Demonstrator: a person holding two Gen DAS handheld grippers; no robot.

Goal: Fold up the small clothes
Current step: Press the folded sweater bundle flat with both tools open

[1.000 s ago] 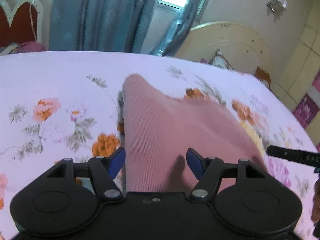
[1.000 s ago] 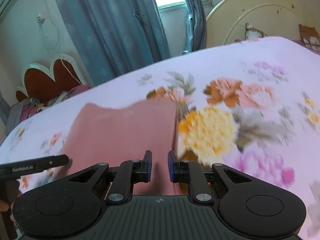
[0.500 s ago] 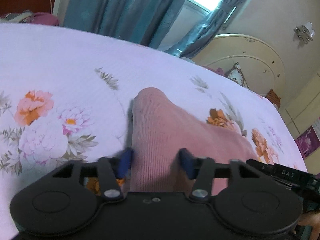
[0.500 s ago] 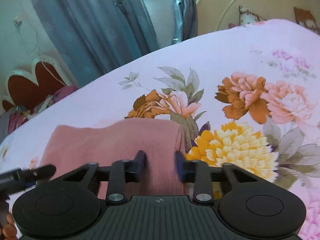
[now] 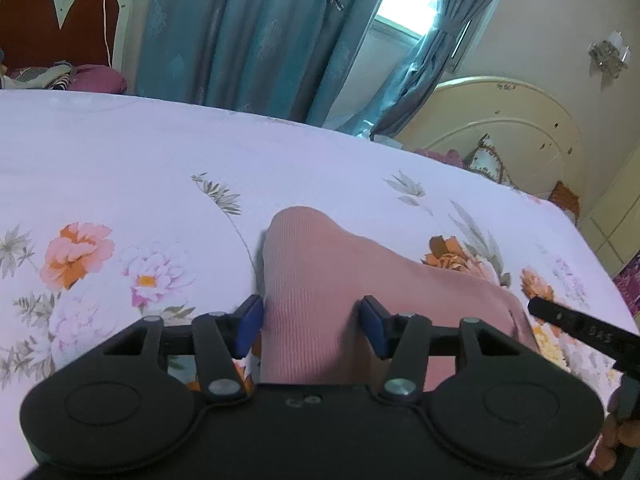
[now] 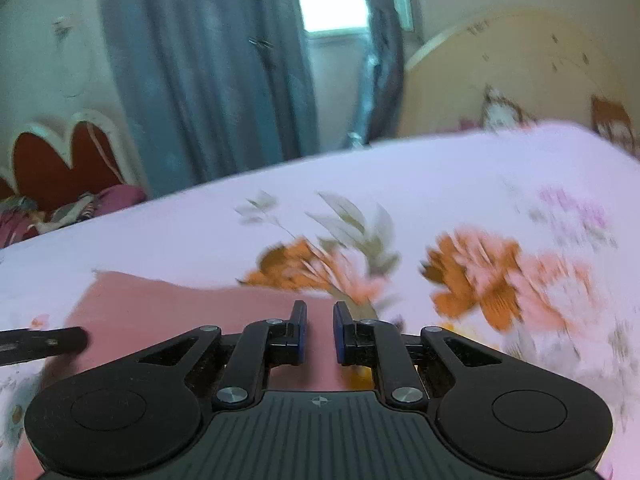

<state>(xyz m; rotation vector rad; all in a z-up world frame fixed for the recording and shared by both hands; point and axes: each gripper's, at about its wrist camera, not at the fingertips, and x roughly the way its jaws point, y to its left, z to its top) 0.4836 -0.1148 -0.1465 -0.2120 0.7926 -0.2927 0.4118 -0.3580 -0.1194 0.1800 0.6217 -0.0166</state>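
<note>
A pink ribbed garment lies folded on the floral bedsheet, humped at its far end. My left gripper straddles its near part. The jaws are opening, with the cloth between the blue pads and not clamped. In the right wrist view the garment lies flat at lower left. My right gripper is at its far right corner, jaws closing to a narrow slit filled with pink cloth. One finger of each gripper shows in the other's view: the right one and the left one.
The bedsheet stretches wide on all sides of the garment. Past the bed's far edge hang blue curtains, with a cream rounded headboard at the right. At far left a red heart-shaped headboard stands over piled cloth. A person's fingers show at lower right.
Both grippers slid forward over the garment, and the right one now reaches its far edge. The left jaws narrowed, then widened a little. The right jaws widened, then narrowed to a slit.
</note>
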